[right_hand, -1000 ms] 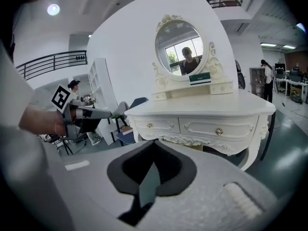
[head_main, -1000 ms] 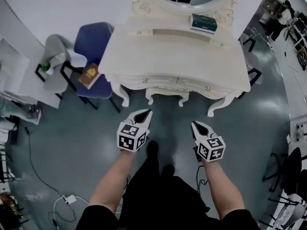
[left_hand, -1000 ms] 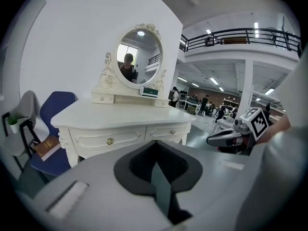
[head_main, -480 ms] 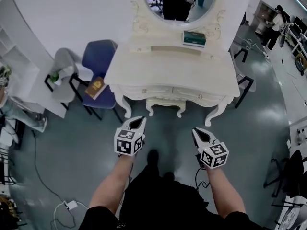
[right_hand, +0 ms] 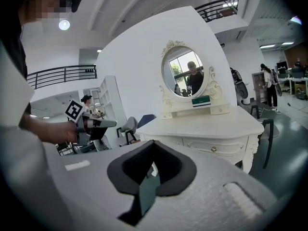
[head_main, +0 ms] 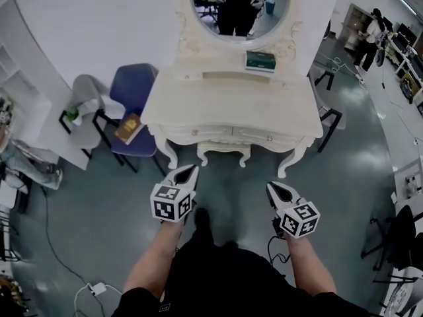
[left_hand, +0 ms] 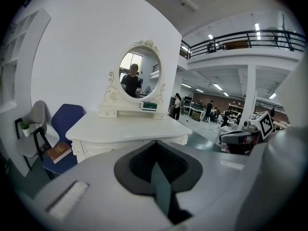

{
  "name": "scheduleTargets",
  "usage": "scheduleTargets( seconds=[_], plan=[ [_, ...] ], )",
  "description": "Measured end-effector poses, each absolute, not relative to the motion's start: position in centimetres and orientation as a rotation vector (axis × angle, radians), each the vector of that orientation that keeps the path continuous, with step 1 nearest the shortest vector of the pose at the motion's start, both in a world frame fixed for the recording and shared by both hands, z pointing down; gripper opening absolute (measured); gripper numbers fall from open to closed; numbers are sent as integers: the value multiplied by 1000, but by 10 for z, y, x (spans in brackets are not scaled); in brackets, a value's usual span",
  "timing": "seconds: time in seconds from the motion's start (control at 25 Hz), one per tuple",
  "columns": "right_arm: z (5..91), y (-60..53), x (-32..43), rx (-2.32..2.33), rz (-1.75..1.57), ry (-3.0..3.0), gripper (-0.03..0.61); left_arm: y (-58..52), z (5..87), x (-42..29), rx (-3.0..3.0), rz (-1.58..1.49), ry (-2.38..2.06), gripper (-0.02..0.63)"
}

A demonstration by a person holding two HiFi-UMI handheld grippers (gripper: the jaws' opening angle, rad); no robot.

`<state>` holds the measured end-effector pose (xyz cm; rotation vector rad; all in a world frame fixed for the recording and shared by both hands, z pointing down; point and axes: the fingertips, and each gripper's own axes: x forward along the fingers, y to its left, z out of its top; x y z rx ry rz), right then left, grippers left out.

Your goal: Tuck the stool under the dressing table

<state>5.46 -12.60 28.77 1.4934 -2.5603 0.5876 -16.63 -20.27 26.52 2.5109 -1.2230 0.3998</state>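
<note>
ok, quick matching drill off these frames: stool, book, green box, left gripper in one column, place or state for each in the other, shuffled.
Things:
1. stool
2. book
3. green box
4. left gripper

Place or state:
A. on the seat of the blue chair
B. shut, nothing between the jaws
C. under the dressing table, between its front legs
D. on the tabletop, just below the mirror

Pairs: 1-C, 2-A, 3-D, 4-B

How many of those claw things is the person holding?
2. The left claw is held out over the floor before the dressing table, the right claw beside it to the right; both are shut, empty.
</note>
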Motion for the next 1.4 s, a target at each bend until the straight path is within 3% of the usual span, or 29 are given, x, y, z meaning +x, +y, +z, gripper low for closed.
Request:
scheduleTargets(
  seconds=[0.28, 0.88, 1.4],
  plan=[
    [263, -172, 62, 1604, 584, -2553, 2, -256, 232, -183, 2594, 376, -1222, 18],
    [157, -289, -15, 1610, 377, -2704, 2, -383, 182, -223, 2703, 254, -1163, 18],
    [121, -320, 21, 1477, 207, -2780, 2, -414, 140, -175, 2728, 234, -1203, 18]
  ],
)
